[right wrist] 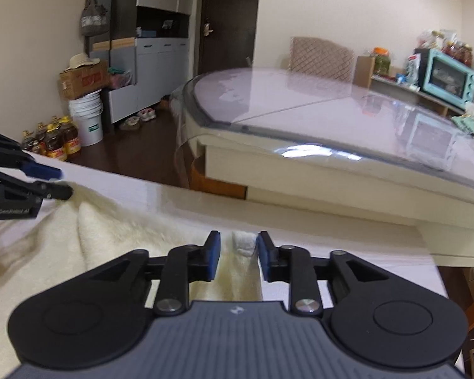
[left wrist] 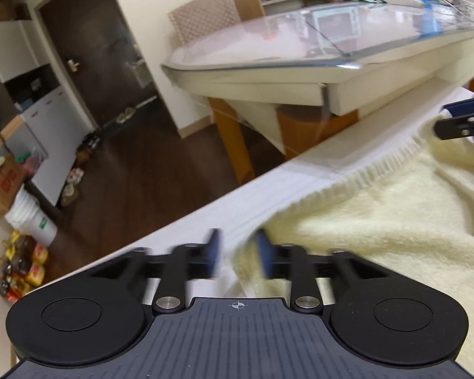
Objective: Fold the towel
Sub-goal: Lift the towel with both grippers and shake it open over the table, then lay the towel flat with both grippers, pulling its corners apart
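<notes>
A fluffy cream towel (left wrist: pixel 379 221) lies on a white table (left wrist: pixel 205 218); it also shows in the right wrist view (right wrist: pixel 94 230). My left gripper (left wrist: pixel 238 254) is at the towel's far left corner, its blue-padded jaws partly closed around the corner with a gap showing; the frame is blurred there. My right gripper (right wrist: pixel 238 254) stands at the far right corner, jaws partly closed around a bunched bit of towel (right wrist: pixel 245 243). Each gripper shows in the other view: the right one (left wrist: pixel 452 117) and the left one (right wrist: pixel 58 181), both at the towel's far edge.
A glass-topped table (right wrist: pixel 300 101) stands just beyond the white table's far edge (left wrist: pixel 173 224). Behind it are a chair (left wrist: pixel 205 15) and a shelf with a teal oven (right wrist: pixel 448 77). Buckets, oil bottles (right wrist: pixel 57 139) and boxes sit on the dark floor at the left.
</notes>
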The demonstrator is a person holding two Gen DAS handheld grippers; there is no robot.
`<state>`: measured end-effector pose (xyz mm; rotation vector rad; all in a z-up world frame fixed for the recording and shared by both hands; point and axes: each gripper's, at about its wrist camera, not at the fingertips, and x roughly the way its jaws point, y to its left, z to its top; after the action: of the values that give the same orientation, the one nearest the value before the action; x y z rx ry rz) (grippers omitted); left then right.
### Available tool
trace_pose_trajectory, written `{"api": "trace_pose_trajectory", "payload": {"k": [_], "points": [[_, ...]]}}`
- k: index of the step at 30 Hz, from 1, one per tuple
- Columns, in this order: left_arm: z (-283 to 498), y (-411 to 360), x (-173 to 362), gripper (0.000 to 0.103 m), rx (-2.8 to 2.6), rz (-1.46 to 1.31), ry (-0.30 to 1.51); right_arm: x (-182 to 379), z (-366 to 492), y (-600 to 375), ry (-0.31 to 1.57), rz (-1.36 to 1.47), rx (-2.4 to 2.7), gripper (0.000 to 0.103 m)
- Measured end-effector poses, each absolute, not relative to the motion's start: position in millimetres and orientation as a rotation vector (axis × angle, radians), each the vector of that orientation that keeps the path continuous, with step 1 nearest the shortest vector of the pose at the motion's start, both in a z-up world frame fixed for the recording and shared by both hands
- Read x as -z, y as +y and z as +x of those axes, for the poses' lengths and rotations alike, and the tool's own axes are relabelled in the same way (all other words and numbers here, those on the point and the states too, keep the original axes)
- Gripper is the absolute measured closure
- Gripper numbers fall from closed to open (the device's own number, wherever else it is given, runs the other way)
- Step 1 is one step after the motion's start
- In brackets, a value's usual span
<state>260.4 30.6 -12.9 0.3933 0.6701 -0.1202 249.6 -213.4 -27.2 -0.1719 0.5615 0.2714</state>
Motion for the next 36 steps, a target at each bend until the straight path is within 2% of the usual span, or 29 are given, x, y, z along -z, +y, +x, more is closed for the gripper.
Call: {"api": "trace_pose_trajectory", "payload": {"k": [2,9,18,21,23,26,36], "points": [[261.2,35.0,10.6,0.048,0.105,0.383,0.667,24.6,244.6,-220.0,0.553,-0.163,-0.242,0.064],[219.5,56.2,-0.4,0.045,0.156,0.328,0.68,12.8,202.6,-246.5,0.553,-0.057,-0.312,0.054],[115.9,58.1,-0.3,0.051,0.433,0.337,0.678,17.4,130.9,-270.8,0.582,0.012,-0.384,0.054],[93.5,53.3,2.2,0.062,0.507,0.357,0.687,21.6,115.0,-278.2,0.6,0.033,-0.396,0.054],[83.1,49.5,4.8,0.075,0.551,0.368,0.688,24.4,104.4,-283.2,0.612,0.047,-0.405,0.054],[70.6,42.2,10.0,0.088,0.616,0.407,0.681,28.7,88.5,-290.6,0.631,0.068,-0.417,0.054],[68.8,43.7,14.5,0.089,0.697,0.457,0.662,45.6,69.7,-297.0,0.653,0.091,-0.469,0.054]]}}
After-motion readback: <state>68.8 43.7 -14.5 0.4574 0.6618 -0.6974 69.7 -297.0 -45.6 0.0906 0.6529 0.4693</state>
